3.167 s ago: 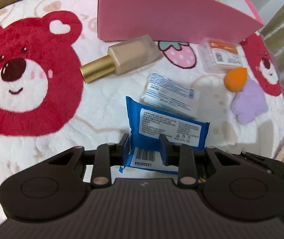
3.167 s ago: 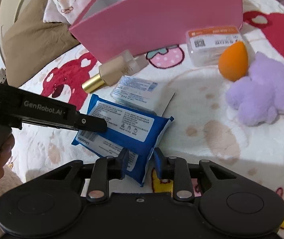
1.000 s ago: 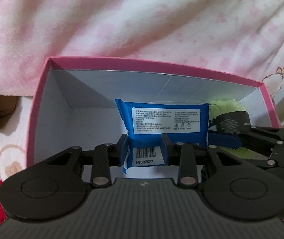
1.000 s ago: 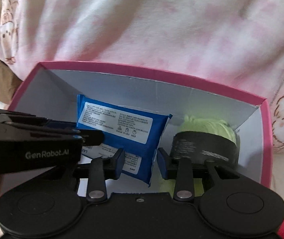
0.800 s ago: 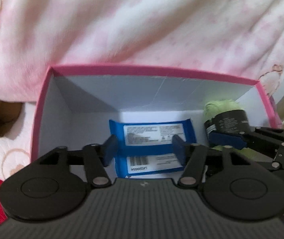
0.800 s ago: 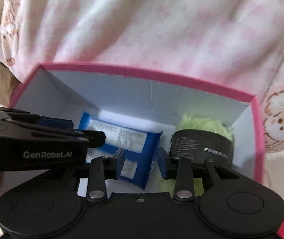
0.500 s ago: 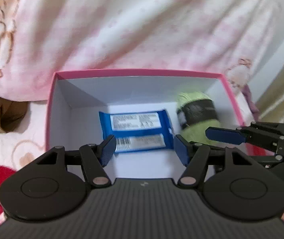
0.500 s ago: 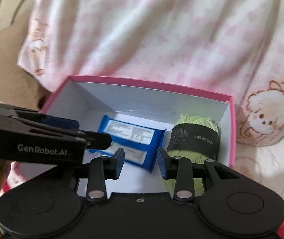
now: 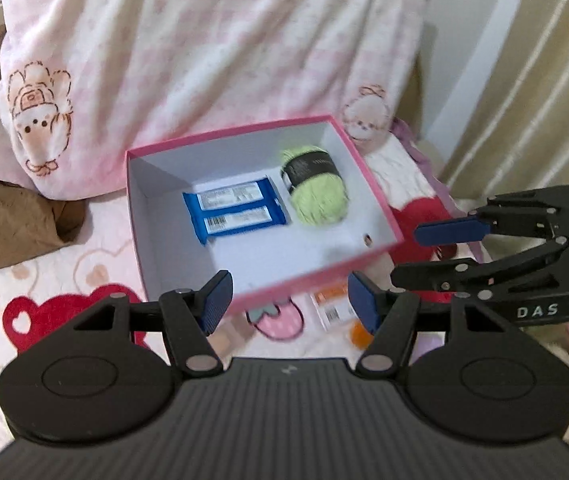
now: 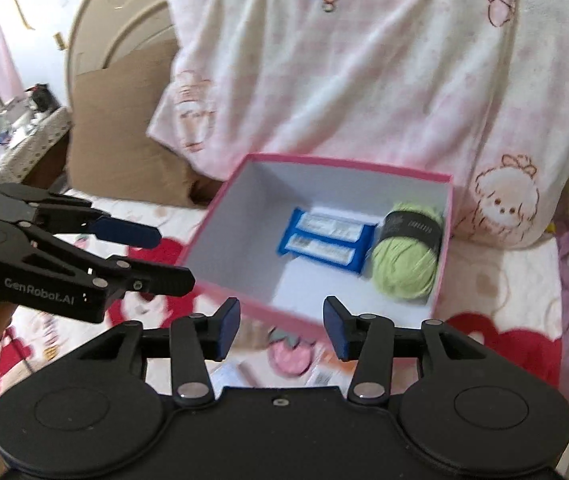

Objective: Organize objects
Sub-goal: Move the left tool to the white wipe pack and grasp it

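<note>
Left tongs (image 9: 288, 300) parted and empty; right tongs (image 10: 280, 328) opening, nothing between them.
Blue wipes pack (image 9: 234, 210) lies flat mid-floor of pink box (image 9: 372, 196) on bed, green yarn ball (image 9: 318, 196) just beside it, toward the box's right wall.

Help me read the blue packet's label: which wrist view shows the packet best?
The left wrist view: the blue packet lies nearly square-on in the pink box, barcode visible. The right wrist view shows it smaller, slanted and blurrier, beside the green yarn.
</note>
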The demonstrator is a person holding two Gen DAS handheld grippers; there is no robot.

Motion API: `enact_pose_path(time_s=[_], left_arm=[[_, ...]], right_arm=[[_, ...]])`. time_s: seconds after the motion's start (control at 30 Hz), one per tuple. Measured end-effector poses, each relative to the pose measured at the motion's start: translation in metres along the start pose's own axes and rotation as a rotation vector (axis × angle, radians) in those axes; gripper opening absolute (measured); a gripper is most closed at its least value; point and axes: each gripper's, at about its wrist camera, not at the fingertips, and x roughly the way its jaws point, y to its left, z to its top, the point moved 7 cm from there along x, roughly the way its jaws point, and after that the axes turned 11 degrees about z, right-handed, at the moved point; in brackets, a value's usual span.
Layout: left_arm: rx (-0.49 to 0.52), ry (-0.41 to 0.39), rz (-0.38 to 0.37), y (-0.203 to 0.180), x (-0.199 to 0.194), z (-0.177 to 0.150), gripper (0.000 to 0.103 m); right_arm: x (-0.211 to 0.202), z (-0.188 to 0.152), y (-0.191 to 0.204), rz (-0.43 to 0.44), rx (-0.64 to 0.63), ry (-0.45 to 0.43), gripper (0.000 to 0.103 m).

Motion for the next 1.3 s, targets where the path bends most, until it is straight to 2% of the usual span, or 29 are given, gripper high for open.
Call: enact_pose_path(time_s=[0.07,0.13,0.37,0.57,0.73,0.93,1.07,1.17,1.3], left_arm=[[-0.007,0.003,-0.013,-0.001,-0.012,-0.009,0.067],[-0.038,-0.003,-0.013,0.000,-0.022,-0.020,0.078],[-0.028,0.045,0.006,-0.005,-0.016,-0.059,0.081],[-0.024,0.081,-0.011,-0.010,0.009,-0.086,0.085],[-0.047,0.112,-0.003,-0.008,0.046,-0.100,0.083],[-0.058,0.167,0.020,0.000,0.099,-0.114,0.082],[-0.070,0.204,0.043,0.007,0.123,-0.129,0.077],[-0.080,0.203,0.048,0.013,0.135,-0.136,0.074],[-0.096,0.203,0.075,0.020,0.151,-0.141,0.065]], right_arm=[[-0.008,-0.011,0.010,0.022,-0.002,0.004,0.056],[-0.014,-0.025,0.020,0.046,0.002,0.003,0.056],[-0.001,-0.078,0.040,0.076,0.004,0.000,0.061],[0.029,-0.105,0.047,0.119,0.007,0.034,0.062],[0.062,-0.117,0.048,0.113,-0.016,0.089,0.064],[0.101,-0.125,0.033,0.082,0.024,0.145,0.065],[0.121,-0.135,0.024,0.056,0.042,0.139,0.067],[0.135,-0.144,0.014,0.038,0.075,0.114,0.068],[0.150,-0.157,0.000,-0.012,0.104,0.106,0.068]])
